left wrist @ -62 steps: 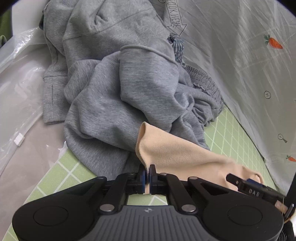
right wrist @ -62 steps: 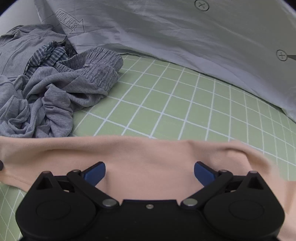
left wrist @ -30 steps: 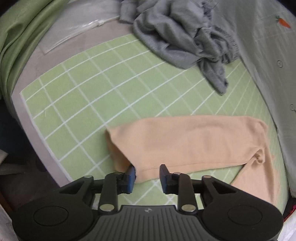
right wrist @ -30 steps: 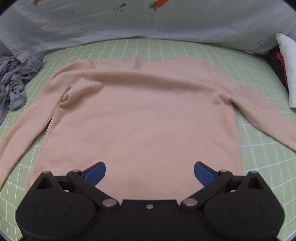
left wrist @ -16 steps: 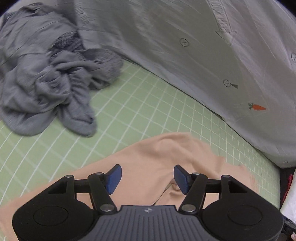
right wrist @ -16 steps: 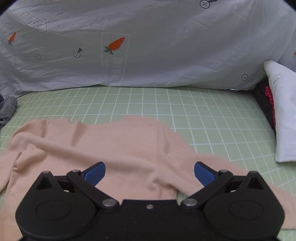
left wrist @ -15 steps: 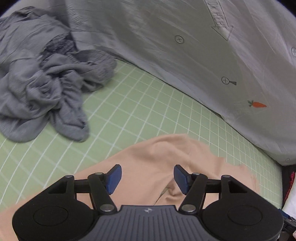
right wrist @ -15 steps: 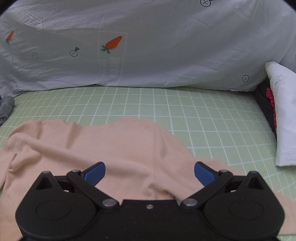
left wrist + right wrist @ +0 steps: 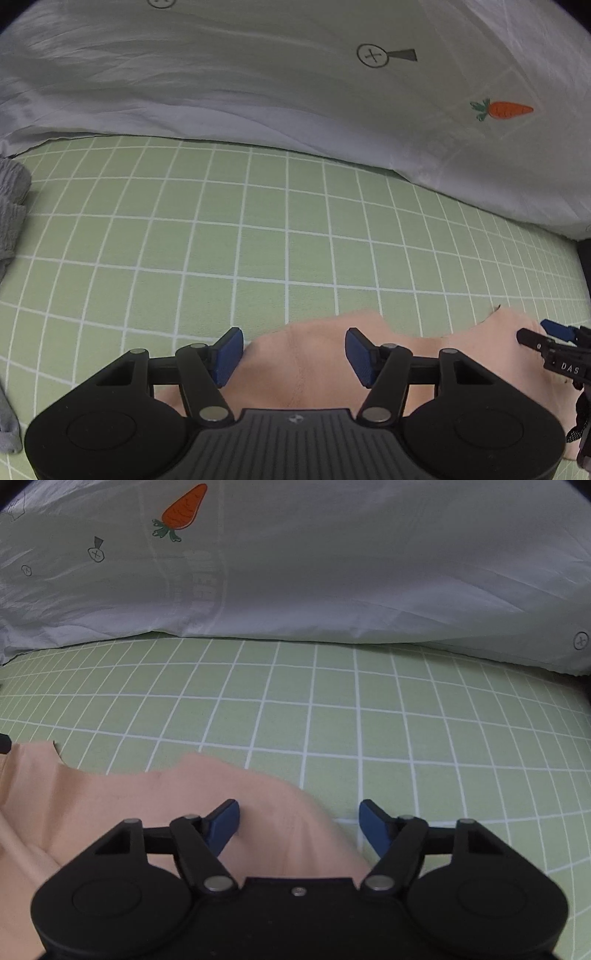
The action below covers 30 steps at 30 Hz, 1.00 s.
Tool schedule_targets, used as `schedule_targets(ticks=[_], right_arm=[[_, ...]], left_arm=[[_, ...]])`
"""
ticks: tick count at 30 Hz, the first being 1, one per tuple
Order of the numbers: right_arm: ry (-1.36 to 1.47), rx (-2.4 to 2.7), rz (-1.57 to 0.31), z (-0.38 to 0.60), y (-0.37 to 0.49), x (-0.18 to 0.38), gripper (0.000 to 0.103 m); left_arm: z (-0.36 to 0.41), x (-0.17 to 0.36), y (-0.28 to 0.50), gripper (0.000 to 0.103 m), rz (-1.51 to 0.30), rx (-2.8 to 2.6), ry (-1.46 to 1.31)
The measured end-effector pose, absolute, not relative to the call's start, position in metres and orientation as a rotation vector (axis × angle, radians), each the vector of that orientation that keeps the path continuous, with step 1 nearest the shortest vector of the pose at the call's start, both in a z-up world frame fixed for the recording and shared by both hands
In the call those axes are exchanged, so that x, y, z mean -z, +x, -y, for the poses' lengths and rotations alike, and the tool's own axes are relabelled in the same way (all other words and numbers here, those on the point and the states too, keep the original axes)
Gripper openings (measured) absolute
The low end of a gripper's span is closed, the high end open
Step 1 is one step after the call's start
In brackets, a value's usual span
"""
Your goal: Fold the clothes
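While both hand-held grippers, left (image 9: 294,352) and right (image 9: 299,825), close unclenched over one peach top (image 9: 110,805), one gray pile (image 9: 11,206) lies apart.

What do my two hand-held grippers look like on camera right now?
Both match: the left hand-held gripper and right hand-held gripper have black linkage frames, silver pivot pins and blue finger pads. The left's base is ribbed grey with a small logo; white "DAS" lettering marks the right's side.
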State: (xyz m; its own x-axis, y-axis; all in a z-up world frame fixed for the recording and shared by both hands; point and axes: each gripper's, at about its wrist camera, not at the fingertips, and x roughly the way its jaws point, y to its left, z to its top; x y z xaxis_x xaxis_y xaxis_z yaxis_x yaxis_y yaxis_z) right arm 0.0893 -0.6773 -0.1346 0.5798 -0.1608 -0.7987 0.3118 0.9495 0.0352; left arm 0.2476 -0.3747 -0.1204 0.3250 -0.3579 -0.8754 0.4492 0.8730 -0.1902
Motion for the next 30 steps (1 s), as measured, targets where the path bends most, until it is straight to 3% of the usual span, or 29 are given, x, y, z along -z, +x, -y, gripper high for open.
schedule_targets(ticks=[1,2,3,4,9,13,16,17,18,19,20,22,24,30], right_arm=[[0.185,0.253,-0.903,0.677,0.09,0.134,0.055],[0.189,0.231,-0.894,0.677,0.09,0.134,0.037],[0.193,0.214,-0.888,0.676,0.091,0.133,0.02],[0.197,0.197,-0.881,0.676,0.092,0.133,0.008],[0.251,0.264,-0.76,0.689,0.095,0.13,0.007],[0.285,0.316,-0.745,0.694,0.108,0.147,0.008],[0.247,0.352,-0.78,0.688,0.117,0.145,0.025],[0.225,0.372,-0.783,0.684,0.115,0.14,0.05],[0.2,0.39,-0.77,0.678,0.11,0.134,0.074],[0.18,0.406,-0.76,0.672,0.102,0.128,0.083],[0.171,0.419,-0.754,0.665,0.092,0.121,0.089],[0.169,0.429,-0.768,0.649,0.068,0.112,0.09],[0.174,0.434,-0.81,0.629,0.039,0.107,0.099],[0.21,0.423,-0.928,0.558,-0.051,0.115,0.099]], left_arm=[[0.376,0.122,0.248,0.03,-1.123,0.538,0.102],[0.377,0.124,0.249,0.015,-1.123,0.537,0.108],[0.377,0.124,0.251,0.004,-1.11,0.532,0.106],[0.377,0.124,0.252,0.004,-1.096,0.526,0.104],[0.367,0.105,0.277,0.004,-0.959,0.449,0.01],[0.376,0.111,0.297,0.007,-0.954,0.432,-0.015],[0.381,0.108,0.292,0.02,-0.95,0.398,0.017],[0.374,0.103,0.286,0.025,-0.944,0.392,-0.005],[0.367,0.099,0.279,0.04,-0.938,0.386,-0.027],[0.361,0.094,0.272,0.053,-0.933,0.38,-0.049],[0.353,0.089,0.264,0.058,-0.928,0.371,-0.07],[0.331,0.078,0.24,0.066,-0.926,0.339,-0.105],[0.307,0.067,0.213,0.069,-0.931,0.307,-0.124],[0.238,0.047,0.117,0.079,-0.964,0.226,-0.12]])
